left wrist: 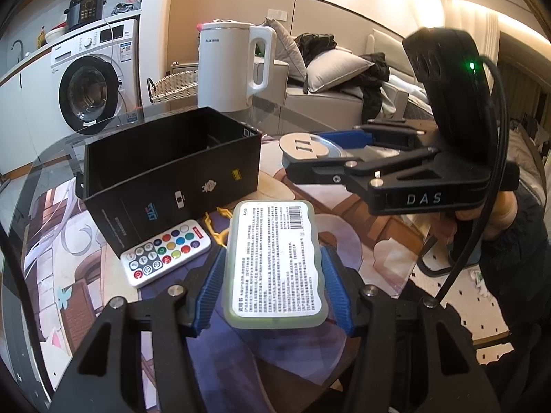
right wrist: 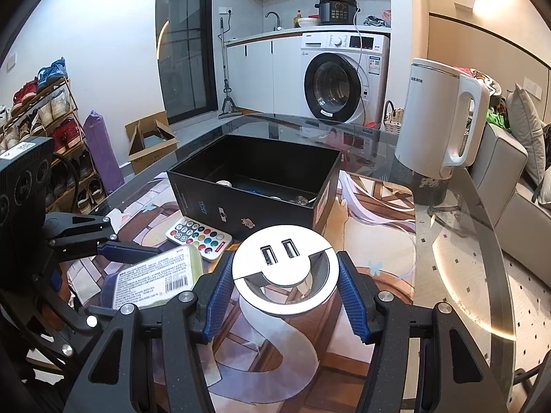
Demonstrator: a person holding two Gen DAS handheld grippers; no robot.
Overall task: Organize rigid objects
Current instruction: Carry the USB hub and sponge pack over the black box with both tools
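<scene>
While both articles are held clear of the tabletop [right wrist: 458, 241], the open black box [right wrist: 255, 186] is recorded as the likely receptacle, set toward the far edge and lying ahead of both grippers. Item one: a flat rectangular case [left wrist: 275, 261] with a printed label, clamped across its short width between the blue pads of the left hand-held gripper [left wrist: 272, 272], whose jaws are closed down onto it; its long axis runs forward along the fingers, toward the box's near wall. Item two: a round silver USB socket unit [right wrist: 284, 270], pinched at its sides by the right hand-held gripper [right wrist: 284, 285], likewise closed on its load, with the box's near right corner just beyond it. Item three: a white remote control [left wrist: 165, 251] with coloured buttons, left flat on the tabletop just beside the box's near wall, between the two grippers. Small items are already seen inside the box. The right hand-held gripper is judged the nearer to the box opening; a white kettle [right wrist: 440, 117] stands beyond, at the right edge.
</scene>
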